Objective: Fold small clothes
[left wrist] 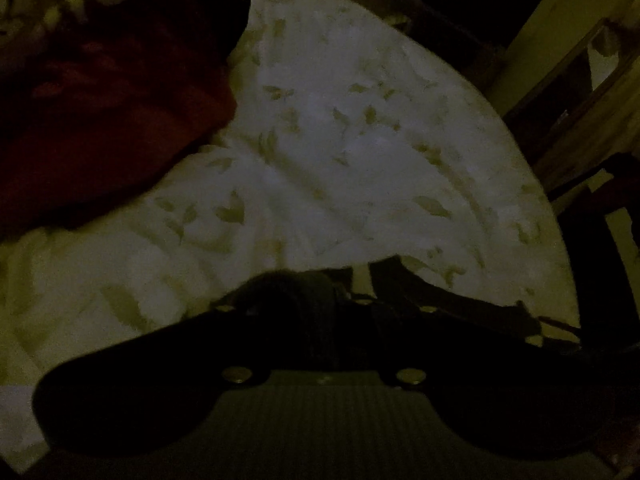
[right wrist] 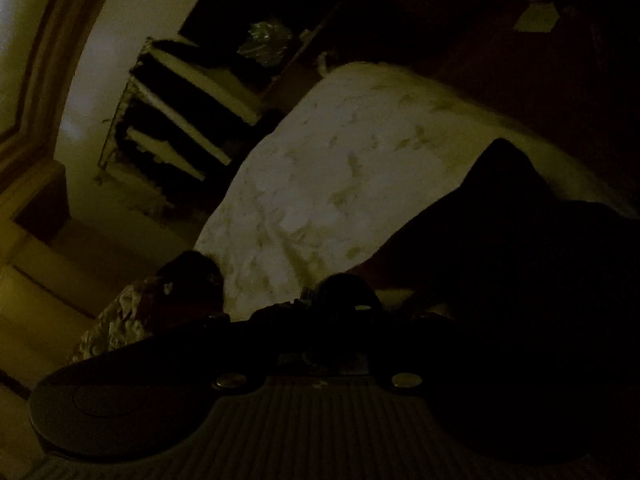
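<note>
Red garment (left wrist: 100,112) lay bunched at bed's (left wrist: 340,140) left edge. Left tongs (left wrist: 348,284), right tongs (right wrist: 320,300): state unreadable (too dark). Best: pinch edges, spread flat before folding.

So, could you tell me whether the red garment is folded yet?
Cannot tell. The red garment lies bunched on the leaf-print sheet, but the views are too dark to show fold lines.

Dim leaf-print sheet (left wrist: 340,152), red cloth (left wrist: 100,112) on it, upper left

Bedsheet (left wrist: 340,140) matt printed cloth; garment (left wrist: 100,112) red cloth.
</note>
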